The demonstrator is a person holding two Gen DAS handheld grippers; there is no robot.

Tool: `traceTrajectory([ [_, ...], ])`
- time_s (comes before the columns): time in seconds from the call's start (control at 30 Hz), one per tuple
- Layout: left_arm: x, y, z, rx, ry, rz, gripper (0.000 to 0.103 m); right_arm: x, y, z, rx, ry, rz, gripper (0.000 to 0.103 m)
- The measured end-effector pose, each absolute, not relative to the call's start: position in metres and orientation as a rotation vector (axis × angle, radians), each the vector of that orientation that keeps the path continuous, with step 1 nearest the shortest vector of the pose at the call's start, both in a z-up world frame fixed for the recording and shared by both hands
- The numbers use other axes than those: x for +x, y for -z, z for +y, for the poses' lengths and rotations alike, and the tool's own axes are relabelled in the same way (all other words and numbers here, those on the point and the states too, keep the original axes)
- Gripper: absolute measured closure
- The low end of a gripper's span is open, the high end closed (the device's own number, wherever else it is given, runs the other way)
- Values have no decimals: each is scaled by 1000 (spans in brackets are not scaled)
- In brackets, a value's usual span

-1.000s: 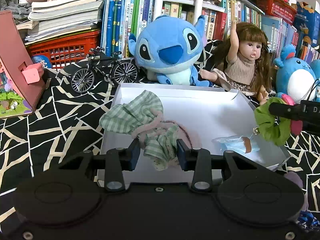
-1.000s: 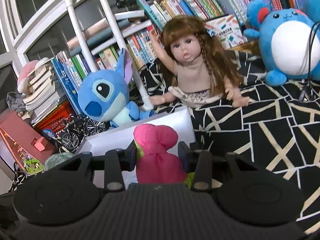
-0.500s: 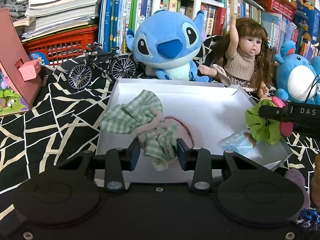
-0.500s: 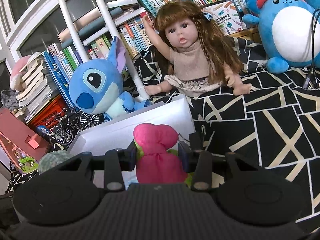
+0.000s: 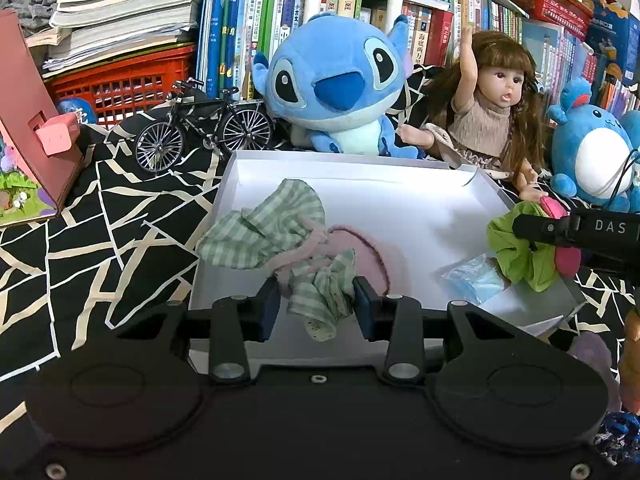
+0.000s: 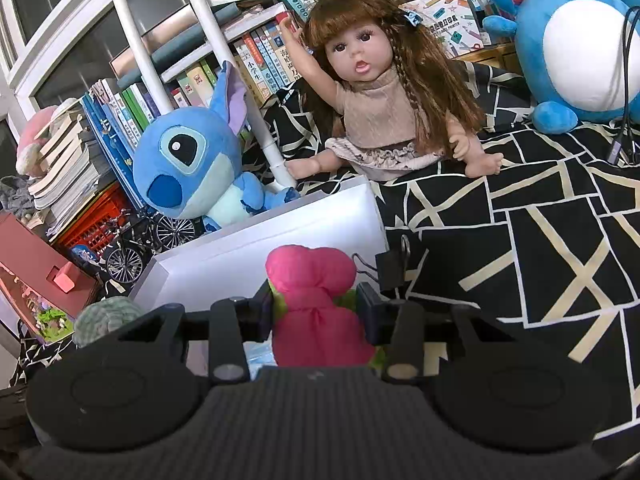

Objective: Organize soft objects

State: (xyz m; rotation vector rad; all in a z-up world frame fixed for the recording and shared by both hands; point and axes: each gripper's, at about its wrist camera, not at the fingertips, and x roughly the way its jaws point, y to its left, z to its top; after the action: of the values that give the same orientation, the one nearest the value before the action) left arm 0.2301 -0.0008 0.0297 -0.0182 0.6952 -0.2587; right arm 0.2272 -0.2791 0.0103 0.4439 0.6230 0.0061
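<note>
Tool (image 6: 316,306) — green part (mostly hidden)

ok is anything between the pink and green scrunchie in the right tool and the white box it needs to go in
Nothing visible. The right tool holds the scrunchie over the white box's right edge. Below it lies only a blue packet, with bare floor beside that.

You are working over a black cloth with cream cracked lines (image 5: 132,240). At its middle lies a shallow white box (image 5: 404,200). Along the far edge, against the books, stand a model bicycle (image 5: 204,128), a blue Stitch plush (image 5: 340,84), a long-haired doll (image 5: 492,112) and a round blue plush (image 5: 592,152). A black binder clip (image 6: 394,268) lies just beside the box's right wall.
</note>
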Motion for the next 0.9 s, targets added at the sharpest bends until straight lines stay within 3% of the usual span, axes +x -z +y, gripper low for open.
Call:
traceTrajectory([
  [0.23,229,-27,-1,-18,259,699,64,227,-10,-277,443,-17,632,56],
  [0.37,229,-29,-1,-30,261,702,62,225,-12,-276,430,-30,632,51],
  [0.47,226,-31,-2,-20,265,694,56,224,-14,-275,427,-37,633,40],
  [0.6,221,-35,-4,-19,271,686,35,221,-17,-275,425,-53,632,33],
  [0.9,208,-45,-2,-34,283,666,24,209,-26,-275,408,-86,620,23],
])
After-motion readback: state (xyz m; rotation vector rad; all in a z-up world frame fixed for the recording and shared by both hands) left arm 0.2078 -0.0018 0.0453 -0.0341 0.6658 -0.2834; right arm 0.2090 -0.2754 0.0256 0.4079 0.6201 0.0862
